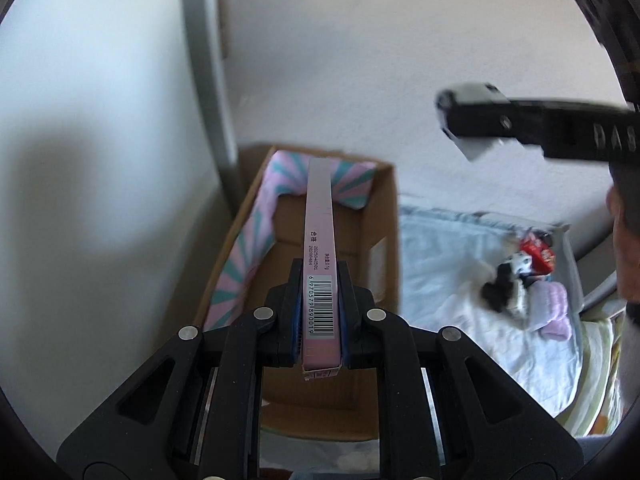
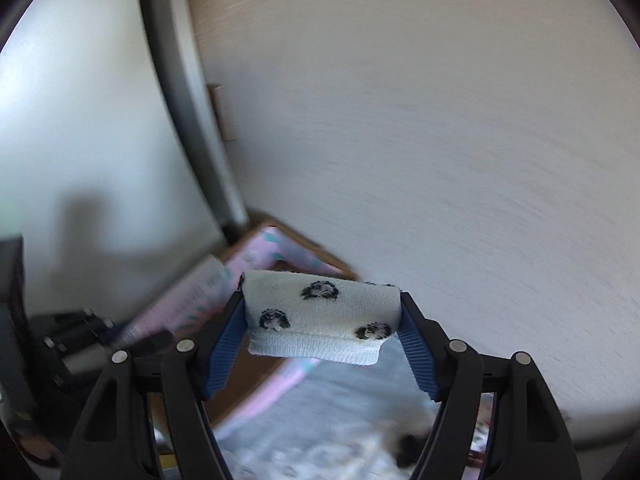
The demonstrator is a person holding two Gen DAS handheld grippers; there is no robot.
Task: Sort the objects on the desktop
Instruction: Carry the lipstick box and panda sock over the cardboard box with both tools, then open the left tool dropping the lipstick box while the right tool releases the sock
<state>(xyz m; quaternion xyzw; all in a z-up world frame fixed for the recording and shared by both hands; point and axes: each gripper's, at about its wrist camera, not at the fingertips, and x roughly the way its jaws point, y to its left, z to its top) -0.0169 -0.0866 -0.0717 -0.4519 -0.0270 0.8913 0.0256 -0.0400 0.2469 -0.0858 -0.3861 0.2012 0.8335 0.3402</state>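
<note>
My left gripper (image 1: 322, 280) is shut on a long thin pink box (image 1: 320, 248) with a barcode, held above an open cardboard box (image 1: 380, 216) lined with pink and teal cloth (image 1: 256, 240). My right gripper (image 2: 322, 312) is shut on a white sock with black prints (image 2: 320, 316), held in the air. It shows blurred in the left wrist view (image 1: 468, 120). The cardboard box (image 2: 320, 258) lies below and left of it.
A pale blue cloth (image 1: 452, 280) lies right of the cardboard box with a red packet (image 1: 538, 254), a black and white sock (image 1: 504, 284) and a lilac item (image 1: 554, 312) on it. A grey post (image 1: 208, 80) and a white wall stand behind.
</note>
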